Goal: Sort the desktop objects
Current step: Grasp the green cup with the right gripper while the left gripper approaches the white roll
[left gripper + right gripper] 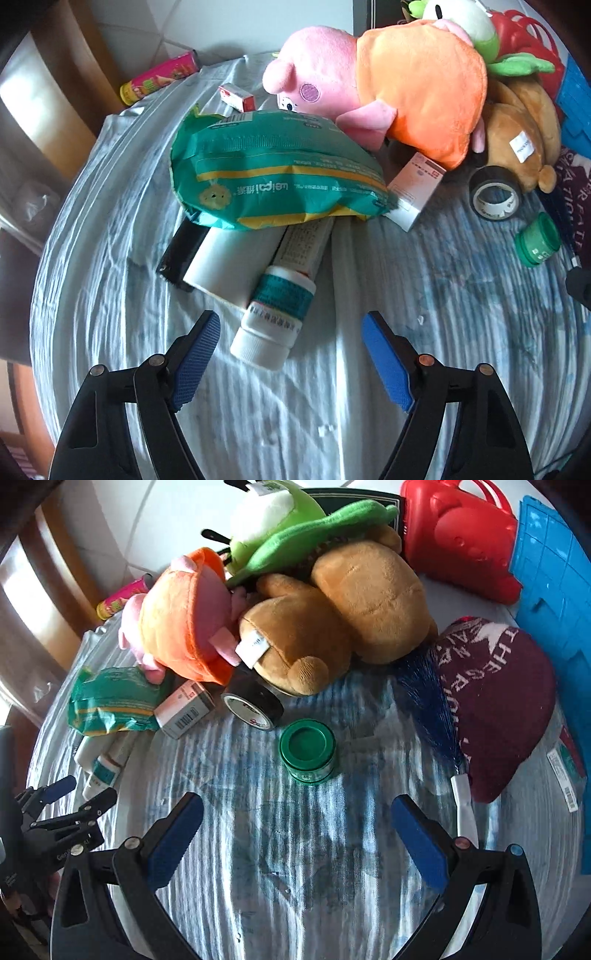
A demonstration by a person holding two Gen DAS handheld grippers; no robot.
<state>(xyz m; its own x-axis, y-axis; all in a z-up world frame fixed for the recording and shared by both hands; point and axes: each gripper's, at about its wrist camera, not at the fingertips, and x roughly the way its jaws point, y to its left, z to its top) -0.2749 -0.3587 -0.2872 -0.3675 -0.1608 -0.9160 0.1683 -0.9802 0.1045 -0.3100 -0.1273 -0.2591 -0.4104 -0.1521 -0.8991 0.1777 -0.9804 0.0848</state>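
Left gripper (290, 332) nearest the tube (275, 314); jaws apart, empty.
We see the tube's cap between them, long axis running away under the green pack (273, 173). Right gripper (295, 823) gapes short of the green jar (307, 751), probably clear of it.

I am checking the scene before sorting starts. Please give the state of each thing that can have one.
left gripper: open, empty, near the tube cap
right gripper: open, empty
toothpaste tube: capped, lying, partly under the green pack
green pack: lying on other items
green jar: lid on, upright
black tape roll: on its edge
pink pig plush: lying on its side
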